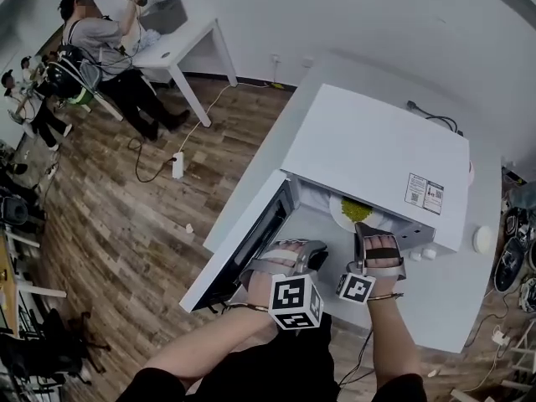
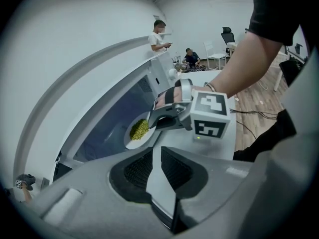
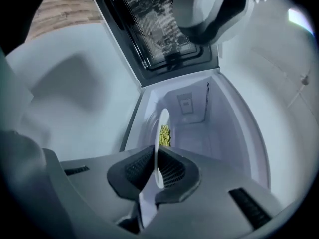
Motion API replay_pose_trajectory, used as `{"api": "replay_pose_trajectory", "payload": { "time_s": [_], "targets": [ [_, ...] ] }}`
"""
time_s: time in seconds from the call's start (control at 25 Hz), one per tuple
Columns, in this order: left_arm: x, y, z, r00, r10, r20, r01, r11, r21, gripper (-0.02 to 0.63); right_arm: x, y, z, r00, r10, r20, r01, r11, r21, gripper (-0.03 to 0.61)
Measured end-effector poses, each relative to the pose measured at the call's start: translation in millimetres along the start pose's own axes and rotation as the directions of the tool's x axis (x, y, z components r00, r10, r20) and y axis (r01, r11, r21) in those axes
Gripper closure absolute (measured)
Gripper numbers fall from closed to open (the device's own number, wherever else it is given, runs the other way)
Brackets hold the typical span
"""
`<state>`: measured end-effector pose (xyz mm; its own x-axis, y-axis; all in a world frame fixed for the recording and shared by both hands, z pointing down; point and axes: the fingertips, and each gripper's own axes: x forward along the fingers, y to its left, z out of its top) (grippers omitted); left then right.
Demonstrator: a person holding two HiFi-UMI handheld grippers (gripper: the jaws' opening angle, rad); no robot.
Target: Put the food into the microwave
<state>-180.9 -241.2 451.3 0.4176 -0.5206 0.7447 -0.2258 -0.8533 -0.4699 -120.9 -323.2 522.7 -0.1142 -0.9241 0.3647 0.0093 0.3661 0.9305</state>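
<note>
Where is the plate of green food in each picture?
Head view: plate right of centre, at the microwave mouth.
Left gripper view: plate left of centre, in the right hand-held gripper.
Right gripper view: plate centre, edge-on between its jaws.
Shared landmark: the open microwave.

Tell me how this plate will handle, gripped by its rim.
The plate looks stiff and probably breakable. Pinched at one rim by the right gripper, it may sag or slip. The loose green food would likely roll off if tilted.
</note>
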Motion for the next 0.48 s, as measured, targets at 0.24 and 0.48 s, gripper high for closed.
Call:
{"api": "replay_pose_trajectory", "payload": {
  "time_s": [0.24,0.48],
  "targets": [
    [2,-11,-9,1.0,-0.023,-0.015,0.023,1.0,0.004,0.558,27,11,-7,0.998,0.037,-0.043,-0.036,0.998,0.044,0.555],
    [2,-16,-4,0.999,-0.038,0.002,0.038,0.999,0.008,0.558,45,7,-15,0.991,0.097,-0.095,-0.088,0.991,0.103,0.555]
  ]
}}
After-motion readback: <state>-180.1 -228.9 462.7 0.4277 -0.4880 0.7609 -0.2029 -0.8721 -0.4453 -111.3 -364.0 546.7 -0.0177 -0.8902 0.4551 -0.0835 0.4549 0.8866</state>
